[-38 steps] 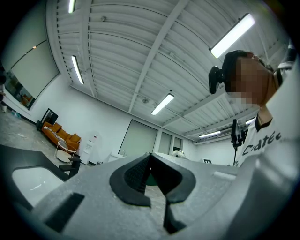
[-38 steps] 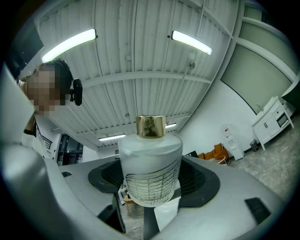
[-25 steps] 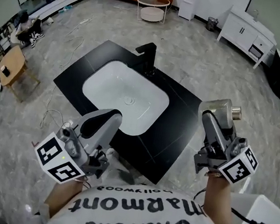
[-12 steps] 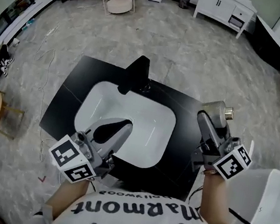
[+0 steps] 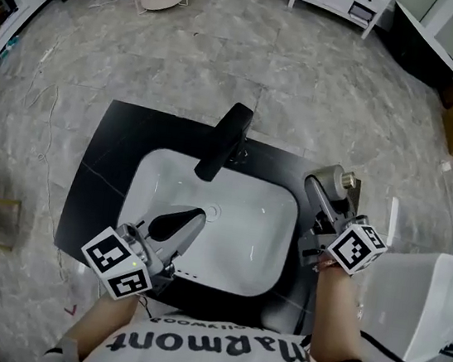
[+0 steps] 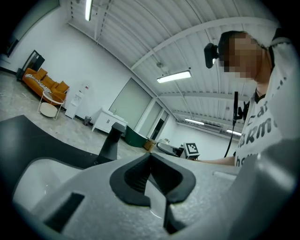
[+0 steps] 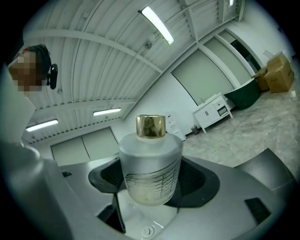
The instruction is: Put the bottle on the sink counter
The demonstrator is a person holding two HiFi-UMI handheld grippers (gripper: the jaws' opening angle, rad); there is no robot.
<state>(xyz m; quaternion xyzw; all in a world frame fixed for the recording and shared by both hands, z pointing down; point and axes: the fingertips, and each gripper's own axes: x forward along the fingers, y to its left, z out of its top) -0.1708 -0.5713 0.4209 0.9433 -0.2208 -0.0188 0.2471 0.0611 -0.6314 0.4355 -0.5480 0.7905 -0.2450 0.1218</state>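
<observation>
frosted glass bottle with a gold cap (image 7: 150, 161) is sitting clamped in the right gripper (image 5: 325, 194), hovering over the black sink counter's (image 5: 104, 159) right strip — seemingly ready for setting down; the left gripper (image 6: 151, 171), jaws together and empty, is idling over the white basin (image 5: 235, 236).

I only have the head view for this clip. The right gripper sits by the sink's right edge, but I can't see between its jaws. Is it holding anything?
Observer: Yes. In the right gripper view, the right gripper is shut on a frosted round bottle with a gold cap.
Operator: Is the bottle full?
Observer: It seems not. The pale yellowish liquid shows only in its lower part.
Operator: And the left gripper, the one over the white sink basin?
Observer: In the left gripper view, the left gripper has its jaws together, with nothing between them.
</observation>
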